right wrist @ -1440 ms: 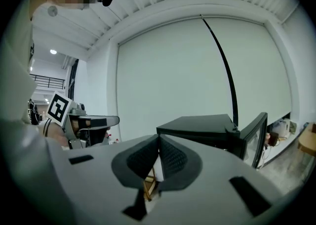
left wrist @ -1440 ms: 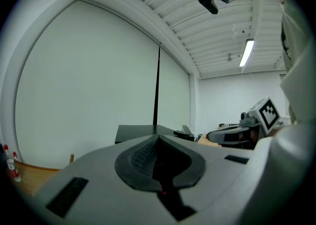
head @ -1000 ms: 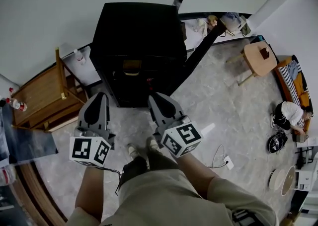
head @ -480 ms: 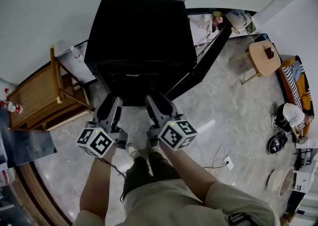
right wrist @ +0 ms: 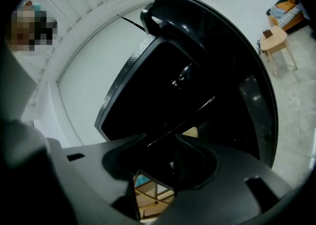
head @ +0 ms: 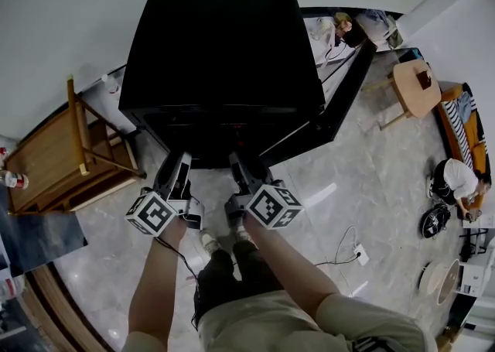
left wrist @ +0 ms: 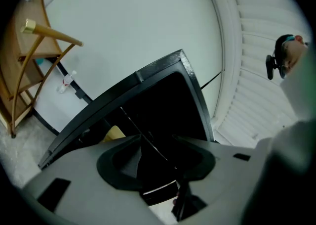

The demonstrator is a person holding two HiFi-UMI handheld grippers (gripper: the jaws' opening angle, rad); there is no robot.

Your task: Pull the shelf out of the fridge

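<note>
Since the earlier frames both tools have dropped and closed in on the front of the fridge (head: 220, 49), which now fills more of the head view, and their jaws have just been opening.

The fridge stands at 12 o'clock from the person, with its door (head: 340, 87) swung out toward 2 o'clock, so the dark interior is clear to reach into. The left tool (head: 179, 158) and the right tool (head: 238, 161) sit side by side at the lower lip of the opening, each aimed toward 12 o'clock. They look set to take the shelf's front edge at two places, probably so that it slides out straight.

Both tools are open and hold nothing.

From the head view the interior is only blackness, and I cannot pick out the shelf. The tool views show it. In the left gripper view the shelf (left wrist: 134, 122) is a thin bright line inside the fridge, running from 11 o'clock toward 5 o'clock across the gap of the left tool (left wrist: 156, 135). The pads do not press on it. In the right gripper view the shelf (right wrist: 197, 109) slants from 2 o'clock toward 8 o'clock past the right tool (right wrist: 161, 136), again ungripped.

A yellow item (left wrist: 114, 132) lies deeper inside, beside the shelf line.
</note>
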